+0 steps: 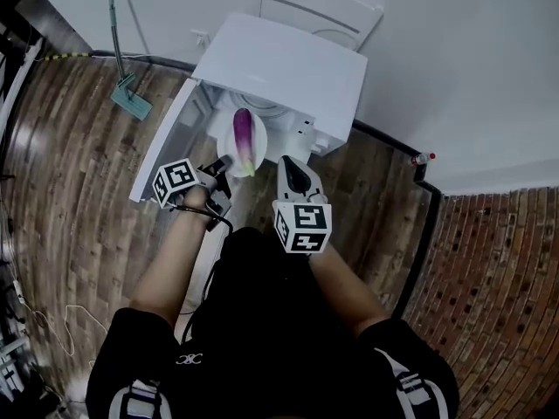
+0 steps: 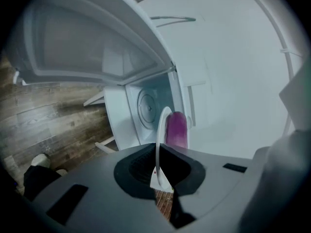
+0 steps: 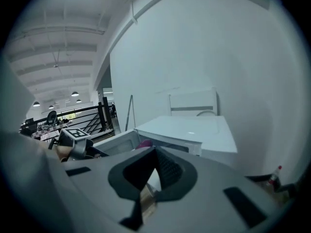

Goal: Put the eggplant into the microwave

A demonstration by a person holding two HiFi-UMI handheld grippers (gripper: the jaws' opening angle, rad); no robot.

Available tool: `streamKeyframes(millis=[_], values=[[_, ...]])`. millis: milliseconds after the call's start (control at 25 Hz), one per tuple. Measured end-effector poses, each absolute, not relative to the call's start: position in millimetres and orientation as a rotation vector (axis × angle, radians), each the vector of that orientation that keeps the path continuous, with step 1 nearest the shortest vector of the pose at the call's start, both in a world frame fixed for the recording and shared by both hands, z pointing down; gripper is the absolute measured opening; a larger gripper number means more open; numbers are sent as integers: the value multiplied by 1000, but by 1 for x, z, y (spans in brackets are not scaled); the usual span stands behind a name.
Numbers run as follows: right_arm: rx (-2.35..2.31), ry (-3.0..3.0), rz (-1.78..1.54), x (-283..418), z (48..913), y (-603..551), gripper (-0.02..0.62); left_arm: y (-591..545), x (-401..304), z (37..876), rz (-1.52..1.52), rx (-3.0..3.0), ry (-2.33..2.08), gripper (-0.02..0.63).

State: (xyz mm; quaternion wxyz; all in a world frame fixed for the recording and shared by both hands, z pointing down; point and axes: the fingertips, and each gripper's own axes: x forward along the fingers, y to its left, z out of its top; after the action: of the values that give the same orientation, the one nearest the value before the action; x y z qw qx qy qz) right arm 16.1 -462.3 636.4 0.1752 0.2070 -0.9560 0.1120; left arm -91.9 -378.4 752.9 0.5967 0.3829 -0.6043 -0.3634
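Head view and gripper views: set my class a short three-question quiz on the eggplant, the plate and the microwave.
1. True or false: the door of the microwave is shut.
2. The eggplant lies on: A) a white plate; B) the floor; C) the microwave's top.
3. Which gripper is closed on the rim of the white plate?

Key: 1 false, it stands open. 2 A. 3 the left gripper.
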Motion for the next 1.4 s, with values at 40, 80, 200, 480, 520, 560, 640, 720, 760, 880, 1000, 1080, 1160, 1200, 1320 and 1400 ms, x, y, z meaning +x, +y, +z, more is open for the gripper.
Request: streamKeyframes(millis=[40,80,200,480,520,560,640,720,760,880,1000,1080,1160,1200,1320,1400], values=[[591,-2719,320,11,656,-467,6,-384,-100,770,-849,890,-1400,17],[595,-2734,321,5,676,-472,6,-391,-107,786,-854,892,-1395,15],[600,-2792,329,-9,729,-486,6,-413,-127,829,-863,929,-1380,16],[660,-2871,346,-8,826,-495,6,-459,-149,886,-867,1061,-1379,17],[667,-2874,343,-5,835,-494,6,-462,-152,888,-865,1069,-1385,17],[676,-2873,341,-1,843,-492,6,-465,-155,889,-865,1075,-1386,17],[703,-2856,352,5,856,-491,6,-472,-160,889,-871,1077,-1382,17],[735,-2837,381,14,863,-489,6,-477,-163,891,-871,1065,-1379,17],[749,-2834,390,19,863,-488,6,-481,-163,892,-866,1060,-1380,17],[758,-2841,377,25,861,-487,6,-491,-168,894,-849,1074,-1395,19],[769,-2852,351,25,859,-488,6,-505,-176,892,-848,1088,-1403,19],[790,-2853,341,29,856,-489,6,-516,-181,890,-843,1088,-1408,20],[808,-2847,329,34,854,-489,6,-526,-186,889,-836,1085,-1415,20],[817,-2842,320,37,854,-490,6,-531,-190,889,-833,1082,-1420,20],[848,-2828,308,43,854,-495,6,-546,-201,890,-801,1081,-1453,19],[864,-2815,313,48,858,-497,6,-554,-205,893,-775,1081,-1472,20]])
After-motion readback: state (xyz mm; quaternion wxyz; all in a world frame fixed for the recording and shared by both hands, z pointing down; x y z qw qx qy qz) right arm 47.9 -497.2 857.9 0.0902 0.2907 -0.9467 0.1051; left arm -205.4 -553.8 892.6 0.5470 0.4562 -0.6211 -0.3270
